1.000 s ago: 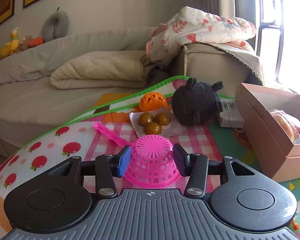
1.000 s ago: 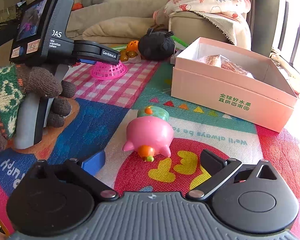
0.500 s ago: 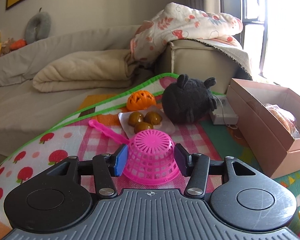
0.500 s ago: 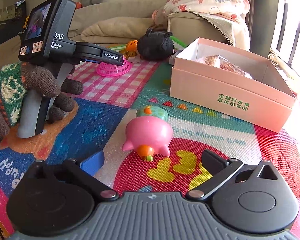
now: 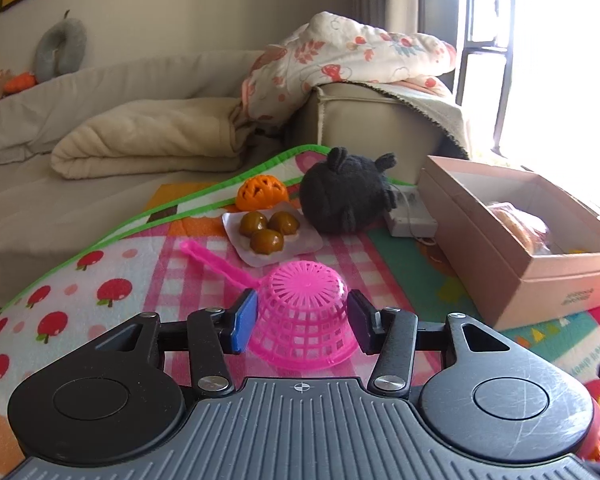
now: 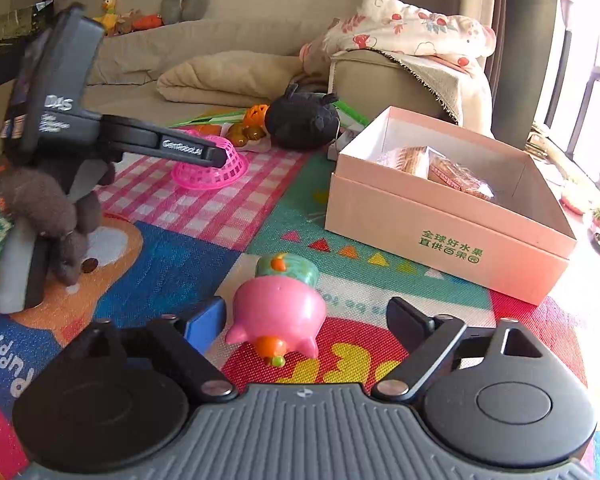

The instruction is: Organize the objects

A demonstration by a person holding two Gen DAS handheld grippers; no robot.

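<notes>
A: What does your left wrist camera give you?

B: Your left gripper (image 5: 302,318) straddles the basket (image 5: 303,315), which sits upside down on the mat (image 5: 148,280). The blue pad is at its left wall and the dark pad at its right; the jaws look closed against it, though you cannot tell how firmly. Its pink handle runs back and left along the mat. Behind it lies a plate (image 5: 300,246) with three brown balls (image 5: 269,230), an orange ball (image 5: 261,191) just beyond that, and a black plush (image 5: 346,200) beside the plate. The box (image 5: 512,256) stands open to the right.

A: And the right wrist camera?

B: Your right gripper (image 6: 306,322) has its jaws spread wide and holding nothing. The pig (image 6: 278,312) lies on the mat between them, rump toward you, touching neither finger. A green toy (image 6: 290,272) sits just behind the pig. At left, your gloved left hand (image 6: 48,208) holds the other gripper, its tip at the basket (image 6: 214,168). The box (image 6: 448,236) is to the right, with wrapped snacks (image 6: 452,174) inside.
</notes>
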